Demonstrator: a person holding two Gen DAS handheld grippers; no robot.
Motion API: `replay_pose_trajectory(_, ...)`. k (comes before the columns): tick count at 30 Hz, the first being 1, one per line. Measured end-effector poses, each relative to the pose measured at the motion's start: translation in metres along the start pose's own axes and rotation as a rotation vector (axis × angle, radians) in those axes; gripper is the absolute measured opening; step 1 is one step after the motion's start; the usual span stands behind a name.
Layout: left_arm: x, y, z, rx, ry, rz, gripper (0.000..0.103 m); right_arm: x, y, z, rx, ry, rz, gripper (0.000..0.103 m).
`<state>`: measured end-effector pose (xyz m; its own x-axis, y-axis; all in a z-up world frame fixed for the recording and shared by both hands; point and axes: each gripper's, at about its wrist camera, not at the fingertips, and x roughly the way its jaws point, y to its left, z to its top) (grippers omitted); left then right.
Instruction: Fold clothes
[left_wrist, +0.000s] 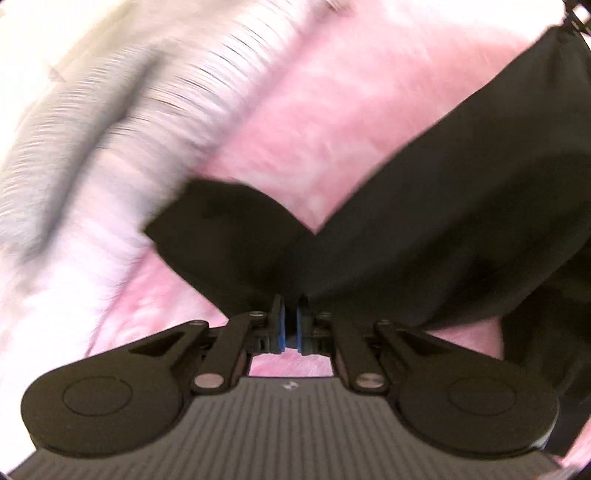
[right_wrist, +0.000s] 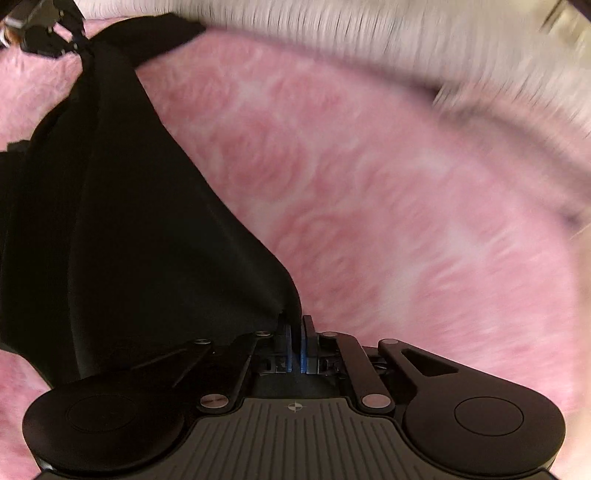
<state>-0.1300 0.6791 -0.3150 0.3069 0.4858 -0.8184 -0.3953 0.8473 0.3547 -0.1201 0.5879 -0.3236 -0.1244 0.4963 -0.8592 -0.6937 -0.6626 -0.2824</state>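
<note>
The black garment (left_wrist: 443, 184) was held lifted over the pink fluffy blanket (right_wrist: 369, 184), pinched by the left tongs (left_wrist: 290, 325) and the right tongs (right_wrist: 296, 347); both were clamped on its edge. A thin bite might be lost if the cloth were pulled taut; one corner would then drop.

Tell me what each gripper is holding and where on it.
Both hold the same black garment: the left gripper and the right gripper are each shut on its edge, lifted over the pink fluffy blanket.

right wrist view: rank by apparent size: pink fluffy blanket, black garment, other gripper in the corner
1. pink fluffy blanket
2. black garment, inflated by nearness to the lens
3. left gripper, small in the top-left corner, farthest away
</note>
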Motion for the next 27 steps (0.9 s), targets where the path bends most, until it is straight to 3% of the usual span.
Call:
replay_pose_trajectory(2, -0.046, -0.009, -0.019, -0.097, -0.036, 0.059, 0.005, -0.036, 0.010, -0.006, 0.008, -0.086, -0.099, 0.003)
replay_pose_trajectory(5, -0.119, -0.032, -0.050, -0.244, -0.078, 0.135, 0.005, -0.101, 0.027, -0.030, 0.019, -0.209, -0.175, 0.003)
replay_pose_trajectory(8, -0.186, -0.084, -0.100, -0.400, -0.020, 0.130, 0.005, -0.156, 0.069, -0.068, -0.009, -0.241, -0.175, 0.003)
replay_pose_trajectory(11, -0.225, -0.161, -0.146, -0.563, 0.133, 0.074, 0.006, -0.183, 0.105, -0.117, 0.021, -0.117, -0.072, 0.003)
replay_pose_trajectory(13, -0.233, -0.210, -0.178, -0.632, 0.267, 0.040, 0.008, -0.180, 0.124, -0.151, 0.074, 0.046, 0.015, 0.004)
replay_pose_trajectory(15, -0.241, -0.258, -0.210, -0.699, 0.403, 0.004, 0.009, -0.167, 0.139, -0.182, 0.146, 0.236, 0.107, 0.011)
replay_pose_trajectory(16, -0.244, -0.276, -0.219, -0.718, 0.425, 0.003, 0.013, -0.160, 0.146, -0.198, 0.181, 0.331, 0.153, 0.013)
replay_pose_trajectory(17, -0.247, -0.292, -0.225, -0.733, 0.435, 0.005, 0.014, -0.155, 0.149, -0.211, 0.216, 0.372, 0.160, 0.020)
replay_pose_trajectory(18, -0.249, -0.302, -0.225, -0.752, 0.431, 0.015, 0.014, -0.154, 0.147, -0.220, 0.276, 0.371, 0.160, 0.033)
replay_pose_trajectory(19, -0.249, -0.308, -0.222, -0.775, 0.417, 0.025, 0.015, -0.153, 0.144, -0.230, 0.340, 0.367, 0.160, 0.039)
replay_pose_trajectory(21, -0.250, -0.316, -0.214, -0.819, 0.382, 0.047, 0.016, -0.159, 0.125, -0.250, 0.570, 0.312, 0.174, 0.057)
replay_pose_trajectory(24, -0.264, -0.321, -0.215, -0.905, 0.346, 0.061, 0.022, -0.164, 0.090, -0.283, 0.980, 0.199, 0.226, 0.061)
replay_pose_trajectory(27, -0.281, -0.327, -0.221, -0.914, 0.352, 0.088, 0.022, -0.163, 0.071, -0.321, 1.330, 0.119, 0.232, 0.061)
